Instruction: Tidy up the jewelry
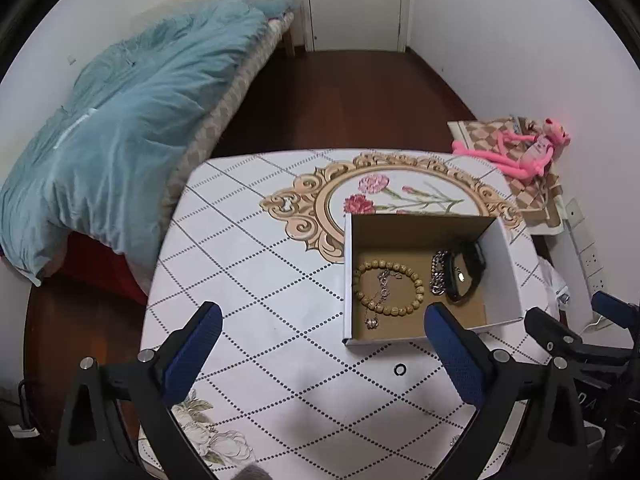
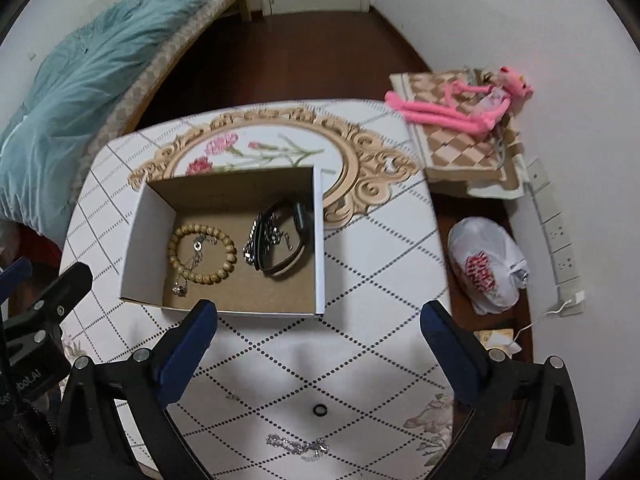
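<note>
An open cardboard box (image 1: 502, 264) (image 2: 144, 240) stands on the patterned table. In it lie a wooden bead bracelet (image 1: 400, 308) (image 2: 222, 270), a thin silver chain (image 1: 380, 292) (image 2: 188, 276), a chunky silver chain (image 1: 438, 276) (image 2: 254, 240) and a black band (image 1: 468, 276) (image 2: 298, 220). A small black ring (image 1: 400, 369) (image 2: 319, 409) lies on the table in front of the box. A silver chain bracelet (image 2: 298, 446) lies nearer, between the right fingers. My left gripper (image 1: 322, 324) is open and empty above the table. My right gripper (image 2: 318, 320) is open and empty before the box.
A bed with a blue quilt (image 1: 120, 128) stands left of the table. A pink plush toy (image 2: 452, 108) lies on a checkered box (image 2: 460, 152) at the right. A white plastic bag (image 2: 486, 268) and a power strip (image 2: 560, 236) sit on the floor right.
</note>
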Demonstrator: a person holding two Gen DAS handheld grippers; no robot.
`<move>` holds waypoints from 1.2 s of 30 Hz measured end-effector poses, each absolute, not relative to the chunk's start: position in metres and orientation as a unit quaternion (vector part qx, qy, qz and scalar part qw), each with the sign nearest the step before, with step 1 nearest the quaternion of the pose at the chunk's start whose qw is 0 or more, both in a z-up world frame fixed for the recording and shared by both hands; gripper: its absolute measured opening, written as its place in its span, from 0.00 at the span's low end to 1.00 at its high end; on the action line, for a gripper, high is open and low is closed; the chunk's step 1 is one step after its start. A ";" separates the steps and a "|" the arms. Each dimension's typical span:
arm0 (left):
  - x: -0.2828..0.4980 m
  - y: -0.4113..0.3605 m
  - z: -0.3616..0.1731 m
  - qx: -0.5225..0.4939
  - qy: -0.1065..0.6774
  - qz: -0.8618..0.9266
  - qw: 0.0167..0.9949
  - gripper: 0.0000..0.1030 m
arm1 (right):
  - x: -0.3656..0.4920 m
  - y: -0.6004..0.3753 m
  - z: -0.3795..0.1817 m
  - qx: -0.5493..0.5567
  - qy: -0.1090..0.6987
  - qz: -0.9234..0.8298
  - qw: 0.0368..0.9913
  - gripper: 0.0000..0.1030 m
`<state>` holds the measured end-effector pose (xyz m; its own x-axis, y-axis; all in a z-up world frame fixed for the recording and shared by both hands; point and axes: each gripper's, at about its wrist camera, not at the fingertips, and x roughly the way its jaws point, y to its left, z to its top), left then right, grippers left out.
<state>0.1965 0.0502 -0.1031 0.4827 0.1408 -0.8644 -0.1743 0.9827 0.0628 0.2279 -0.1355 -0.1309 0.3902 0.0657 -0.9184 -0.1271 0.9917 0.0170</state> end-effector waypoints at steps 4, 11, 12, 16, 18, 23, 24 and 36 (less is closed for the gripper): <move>0.178 0.046 -0.081 -0.008 0.478 0.104 0.872 1.00 | 0.211 -0.139 -0.104 -0.032 0.519 0.053 0.852 0.99; 0.146 0.042 -0.051 -0.010 0.447 0.102 0.889 1.00 | 0.176 -0.145 -0.061 -0.029 0.472 0.048 0.880 0.99; 0.142 0.041 -0.047 -0.011 0.443 0.100 0.891 1.00 | 0.172 -0.146 -0.057 -0.028 0.469 0.049 0.882 0.99; 0.130 0.037 -0.033 -0.014 0.432 0.094 0.897 1.00 | 0.156 -0.150 -0.043 -0.022 0.454 0.051 0.889 0.99; 0.125 0.034 -0.028 -0.016 0.429 0.093 0.899 1.00 | 0.148 -0.153 -0.037 -0.015 0.447 0.052 0.893 0.99; 0.117 0.031 -0.035 -0.011 0.430 0.099 0.898 1.00 | 0.141 -0.162 -0.044 0.007 0.461 0.062 0.885 0.99; 0.116 0.031 -0.042 -0.009 0.434 0.101 0.895 1.00 | 0.139 -0.164 -0.051 0.013 0.469 0.065 0.881 0.99; 0.093 0.029 -0.174 0.003 0.545 0.117 0.830 1.00 | 0.110 -0.189 -0.220 0.057 0.589 0.066 0.803 0.69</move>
<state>0.0928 0.0286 -0.1740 0.3784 0.1984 -0.9041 -0.1915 0.9724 0.1332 0.1101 -0.1887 -0.2196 0.2968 0.1735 -0.9391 -0.0383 0.9847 0.1699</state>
